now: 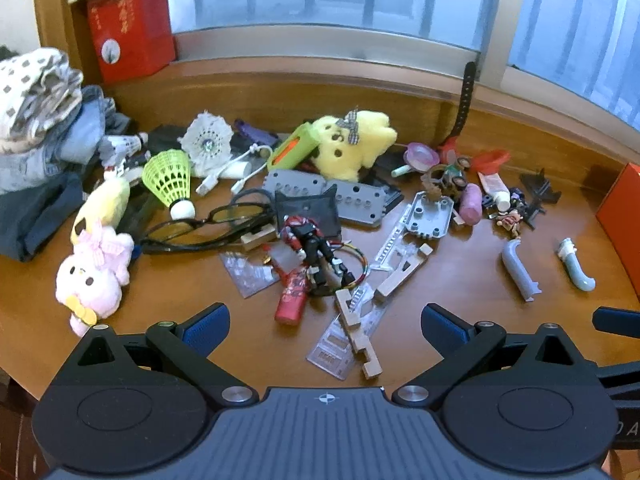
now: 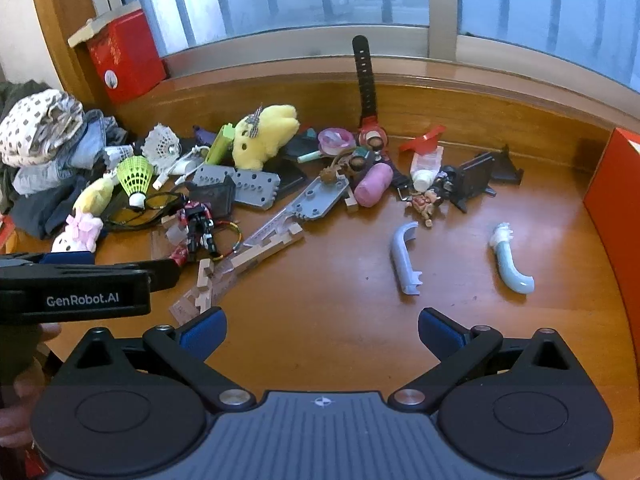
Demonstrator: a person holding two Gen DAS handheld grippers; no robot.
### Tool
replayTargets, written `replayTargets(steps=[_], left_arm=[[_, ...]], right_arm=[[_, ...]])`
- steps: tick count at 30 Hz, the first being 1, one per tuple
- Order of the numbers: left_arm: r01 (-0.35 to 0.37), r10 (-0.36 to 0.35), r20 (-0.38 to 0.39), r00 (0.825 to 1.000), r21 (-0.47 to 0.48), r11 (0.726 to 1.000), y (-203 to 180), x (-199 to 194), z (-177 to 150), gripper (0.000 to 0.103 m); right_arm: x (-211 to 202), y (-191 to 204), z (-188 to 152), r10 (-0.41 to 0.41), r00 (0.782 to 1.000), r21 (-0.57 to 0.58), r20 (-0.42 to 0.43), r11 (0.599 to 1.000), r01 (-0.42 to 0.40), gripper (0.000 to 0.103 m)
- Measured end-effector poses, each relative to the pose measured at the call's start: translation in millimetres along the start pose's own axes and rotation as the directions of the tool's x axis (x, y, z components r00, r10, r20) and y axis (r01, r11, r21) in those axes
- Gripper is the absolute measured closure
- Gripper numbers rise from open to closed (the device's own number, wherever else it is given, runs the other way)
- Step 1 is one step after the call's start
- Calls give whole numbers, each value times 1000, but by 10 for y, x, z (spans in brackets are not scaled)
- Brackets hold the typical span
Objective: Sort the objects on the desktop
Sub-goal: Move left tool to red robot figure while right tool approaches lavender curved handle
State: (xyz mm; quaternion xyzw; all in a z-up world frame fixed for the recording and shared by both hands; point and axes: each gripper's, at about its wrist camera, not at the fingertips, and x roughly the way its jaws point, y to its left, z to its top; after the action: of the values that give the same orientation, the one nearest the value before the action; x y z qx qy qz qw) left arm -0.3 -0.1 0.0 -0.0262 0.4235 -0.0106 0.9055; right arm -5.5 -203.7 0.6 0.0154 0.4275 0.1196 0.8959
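- Two grippers in view: the left gripper (image 1: 325,322) hovers with fingers spread wide and nothing between them, over the near end of the clutter; the right gripper (image 2: 322,322) is likewise spread and empty, over bare wood.
- Sorting items lie in a loose heap on the wooden desk (image 2: 320,320), mostly left and centre, reaching back to the raised rear ledge under the window.
- Two pale curved plastic pieces lie apart from the heap on the right: a grey-blue curved shell (image 2: 405,258) and a light-blue curved tube (image 2: 512,260), both with long axes running roughly near-to-far (hooked ends far and near respectively).
- Two shuttlecocks: a green shuttlecock (image 1: 170,178), cork pointing toward the camera, and a white shuttlecock (image 1: 122,146) lying on its side behind it.
- Three plush toys: a yellow plush (image 1: 354,146) at the back, a pink plush (image 1: 94,276) at the near left, and a pale-yellow plush (image 1: 106,204) just behind it.
- One pair of glasses (image 1: 208,226), long axis left-right; one red-black action figure (image 1: 310,246) beside them, with a red tube (image 1: 292,298) lying just in front.
- One black watch strap (image 2: 366,80) stands upright against the ledge.
- Open room: the near-right desk is bare; an orange box (image 2: 616,216) bounds the right edge, folded clothes (image 1: 40,120) the left.
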Motion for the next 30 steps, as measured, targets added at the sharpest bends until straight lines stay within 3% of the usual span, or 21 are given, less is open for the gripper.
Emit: replayTargets(steps=[7, 18, 30], left_arm=[[-33, 33, 3, 999, -5, 999, 9, 24, -108, 0], [-77, 76, -30, 997, -41, 996, -3, 70, 39, 0], [-101, 98, -74, 992, -39, 994, -198, 239, 51, 0]], right_arm=[[66, -64, 8, 28, 1000, 6, 1, 1000, -28, 0], [173, -161, 28, 70, 998, 15, 1, 997, -70, 0], [249, -353, 110, 60, 998, 0, -10, 998, -60, 0]])
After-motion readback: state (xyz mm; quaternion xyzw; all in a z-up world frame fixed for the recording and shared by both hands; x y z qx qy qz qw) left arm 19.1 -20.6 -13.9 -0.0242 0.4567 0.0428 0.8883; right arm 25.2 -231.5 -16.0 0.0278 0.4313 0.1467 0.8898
